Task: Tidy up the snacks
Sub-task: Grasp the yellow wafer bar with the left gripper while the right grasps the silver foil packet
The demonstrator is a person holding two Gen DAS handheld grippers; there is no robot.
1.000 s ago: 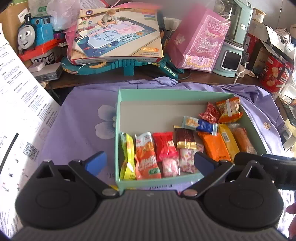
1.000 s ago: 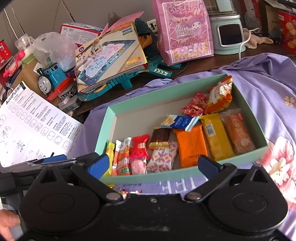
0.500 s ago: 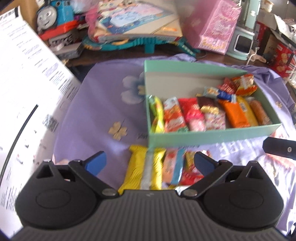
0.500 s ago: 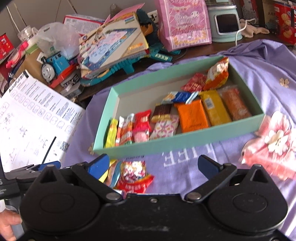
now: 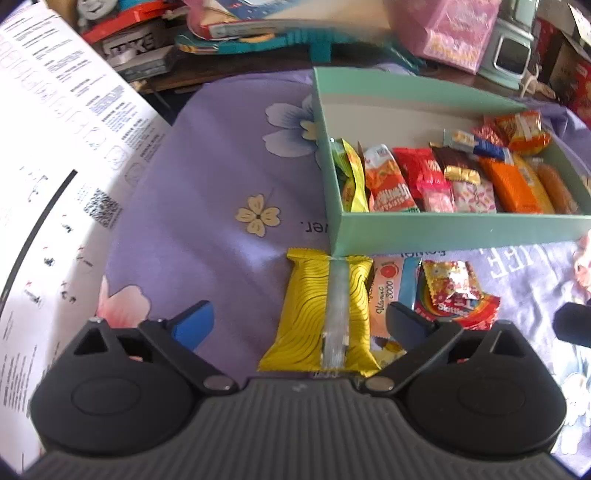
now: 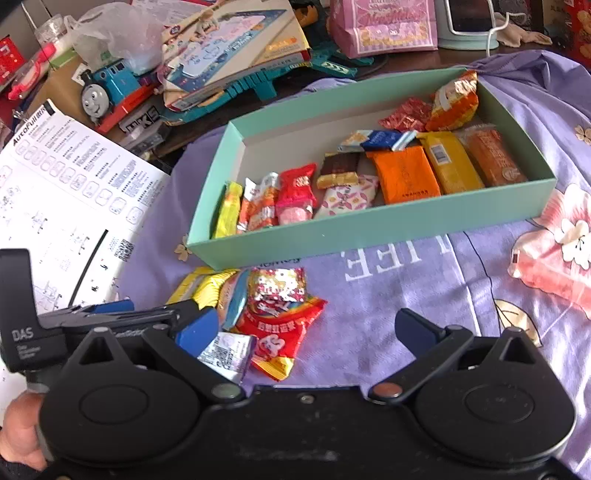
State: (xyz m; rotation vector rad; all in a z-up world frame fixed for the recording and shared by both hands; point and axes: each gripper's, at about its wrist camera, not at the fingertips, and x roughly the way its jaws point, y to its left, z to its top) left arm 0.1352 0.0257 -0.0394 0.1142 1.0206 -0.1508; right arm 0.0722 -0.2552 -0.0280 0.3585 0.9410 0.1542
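Observation:
A mint green box (image 5: pixel 458 232) (image 6: pixel 369 229) holds several snack packets in a row on the purple cloth. Loose snacks lie in front of its near wall: a yellow packet (image 5: pixel 325 314) (image 6: pixel 207 286), an orange-and-blue packet (image 5: pixel 388 295), a foil candy (image 6: pixel 277 286) and a red Skittles bag (image 5: pixel 458 308) (image 6: pixel 280 332). My left gripper (image 5: pixel 299 321) is open, with the yellow packet between its fingers, not clamped. My right gripper (image 6: pixel 306 328) is open and empty, just in front of the Skittles bag.
A white instruction sheet (image 5: pixel 48 166) (image 6: pixel 62 192) lies at the left. Behind the box are a blue toy train (image 6: pixel 107 92), a toy box (image 6: pixel 236 44), a pink gift bag (image 6: pixel 384 26) and a mint appliance (image 5: pixel 513 48). The left gripper body (image 6: pixel 92 317) shows in the right wrist view.
Both grippers have drawn back and down from above the box toward the loose snacks in front of it. The left gripper now straddles the yellow packet. Both stay open.

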